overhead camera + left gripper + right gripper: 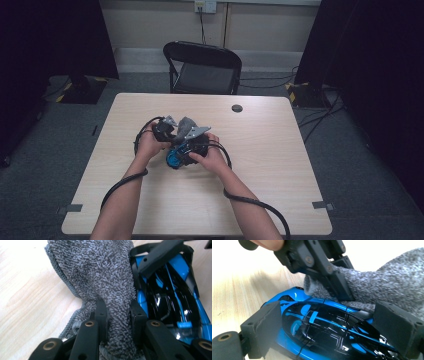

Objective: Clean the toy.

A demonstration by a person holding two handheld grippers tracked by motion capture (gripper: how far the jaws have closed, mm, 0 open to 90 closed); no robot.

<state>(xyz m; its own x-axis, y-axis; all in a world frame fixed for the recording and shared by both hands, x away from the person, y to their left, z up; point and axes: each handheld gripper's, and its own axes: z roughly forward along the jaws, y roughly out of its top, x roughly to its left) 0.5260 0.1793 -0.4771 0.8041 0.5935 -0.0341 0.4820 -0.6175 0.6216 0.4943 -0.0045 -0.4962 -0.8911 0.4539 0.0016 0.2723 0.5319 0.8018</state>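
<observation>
Grey cloth (100, 277) pinched in left tool (117, 315) drapes over blue car (324, 332), clamped by right tool (332, 327).

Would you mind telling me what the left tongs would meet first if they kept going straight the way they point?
Probably the bare table. The left tongs, shut on the grey cloth, point past the blue toy car, which lies just to one side. Depth is hard to judge, so they might graze the car.

Looks like a lab/studio: black curtains (60, 35), taped stand bases (82, 90), floor cables (320, 117), lone table (280, 165).
</observation>
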